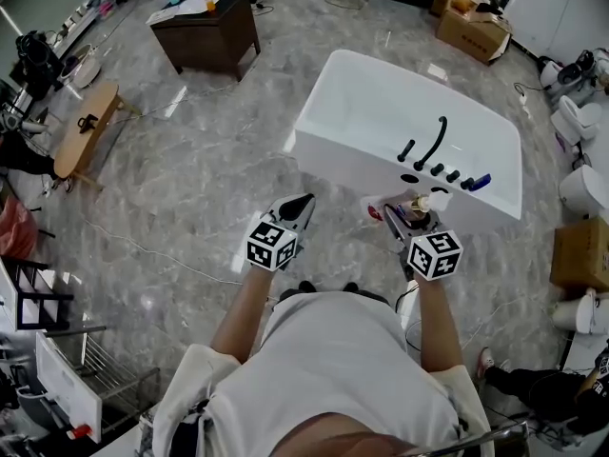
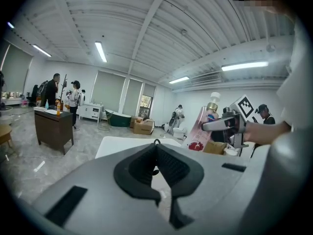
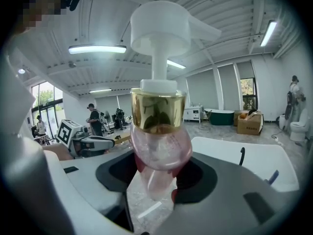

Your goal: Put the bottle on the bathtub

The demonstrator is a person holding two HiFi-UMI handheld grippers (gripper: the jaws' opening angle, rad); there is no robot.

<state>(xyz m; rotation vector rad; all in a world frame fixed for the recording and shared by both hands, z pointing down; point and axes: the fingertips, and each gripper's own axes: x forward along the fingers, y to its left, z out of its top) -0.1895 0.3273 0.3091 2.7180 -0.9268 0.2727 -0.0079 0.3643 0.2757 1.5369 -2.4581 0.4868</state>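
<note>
A pink pump bottle with a gold collar and white pump head is held in my right gripper, just in front of the near rim of the white bathtub. In the right gripper view the bottle fills the centre, with the right gripper shut around its body and the bathtub beyond it. My left gripper hovers to the left over the floor, shut and empty. The left gripper view shows the left gripper with pads meeting, and the bottle to its right.
Black faucet fittings stand on the tub's near rim. A brown desk and cardboard boxes are at the back. Toilets line the right side, with a wooden bench at left. A cable crosses the marble floor.
</note>
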